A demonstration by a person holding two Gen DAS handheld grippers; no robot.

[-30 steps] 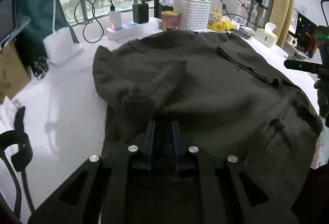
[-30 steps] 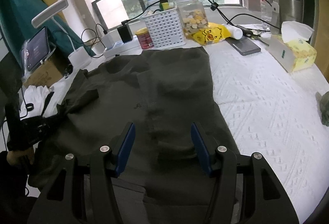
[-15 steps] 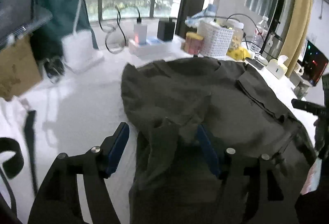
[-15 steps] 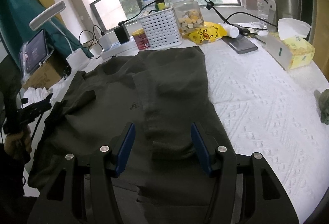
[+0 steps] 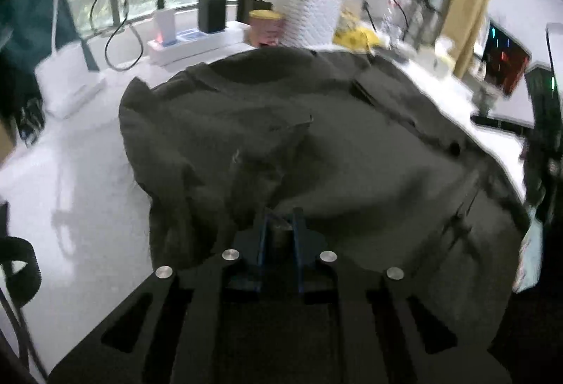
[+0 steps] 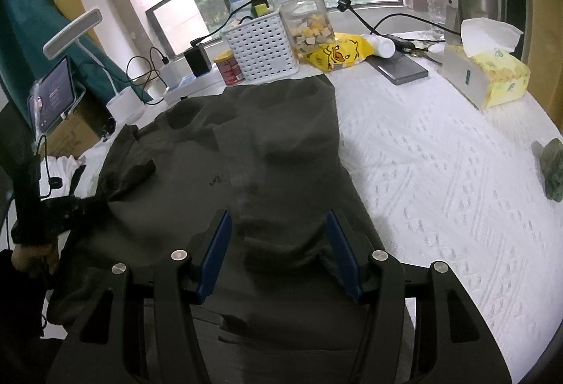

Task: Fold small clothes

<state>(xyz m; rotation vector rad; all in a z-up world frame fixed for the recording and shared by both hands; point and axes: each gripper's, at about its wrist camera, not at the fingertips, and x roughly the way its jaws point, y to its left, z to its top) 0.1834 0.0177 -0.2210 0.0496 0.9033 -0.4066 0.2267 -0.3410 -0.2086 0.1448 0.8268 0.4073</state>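
A dark olive shirt [image 5: 352,155] lies spread on the white tablecloth [image 6: 440,172]; it is also in the right wrist view [image 6: 281,144]. Its right side is folded inward, and its left edge is bunched and creased. My left gripper [image 5: 279,227] sits at that left edge. Its jaws are closing, with a pinch of the shirt's fabric pressed between the pads. The same gripper shows at the shirt's left side in the right wrist view [image 6: 70,208], held by a hand. My right gripper [image 6: 278,243] stands open over the near hem, a raised fold lying loose between its fingers.
At the table's far side stand a white basket [image 6: 262,49], a snack jar [image 6: 308,21], a red tin [image 6: 230,69], a power strip [image 5: 197,42] with cables, and a tissue box [image 6: 492,81]. A dark flat device [image 6: 401,69] lies nearby. A green object [image 6: 552,172] sits far right.
Half a second ago the left jaws stood wide around the shirt's left edge; now they have closed on a fold of it, and the cloth there has bunched up. The right gripper has not moved.
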